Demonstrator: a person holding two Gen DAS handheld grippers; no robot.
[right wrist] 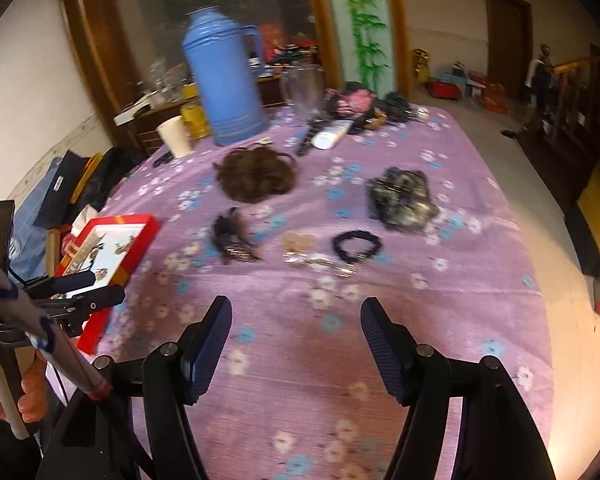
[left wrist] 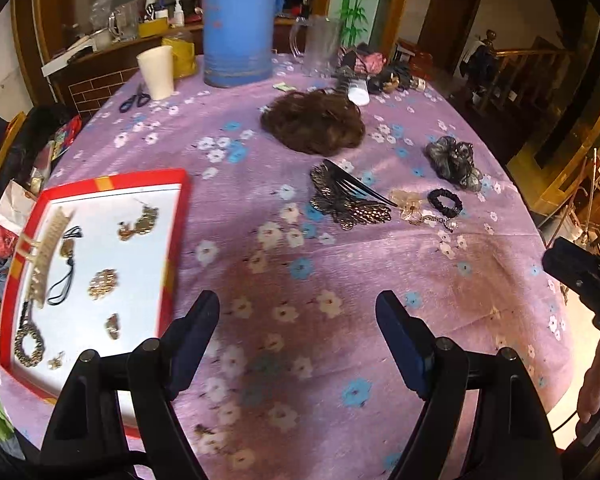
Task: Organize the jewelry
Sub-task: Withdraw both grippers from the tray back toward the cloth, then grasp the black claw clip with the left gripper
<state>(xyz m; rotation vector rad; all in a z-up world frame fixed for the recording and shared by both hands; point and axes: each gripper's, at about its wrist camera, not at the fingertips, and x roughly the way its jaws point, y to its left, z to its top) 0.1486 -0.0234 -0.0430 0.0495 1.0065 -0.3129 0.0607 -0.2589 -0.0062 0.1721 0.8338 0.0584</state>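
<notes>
The red tray [left wrist: 100, 182] sat at the left edge of the counter [left wrist: 340, 340], already carrying a comb, a cord, a few gold pieces and a beaded ring. Its near corner seemed to overhang the counter's rim, so I judged a careless nudge could tip it off.

Right of the tray, the left hand-held gripper [left wrist: 298, 320] hovered above bare cloth, jaws spread wide and empty. Farther right of the tray lay the butterfly clip [left wrist: 348, 200], then a pale gold chain piece [left wrist: 414, 206] and a black scrunchie [left wrist: 445, 200] just beside it. The chain looked thin and tangled; a pinch there might snag the scrunchie too, or drop links on the way to the tray.

The right hand-held gripper [right wrist: 296, 320] was likewise wide open, holding nothing. Both grippers pointed at the same cluster, so they risked bumping each other.
</notes>
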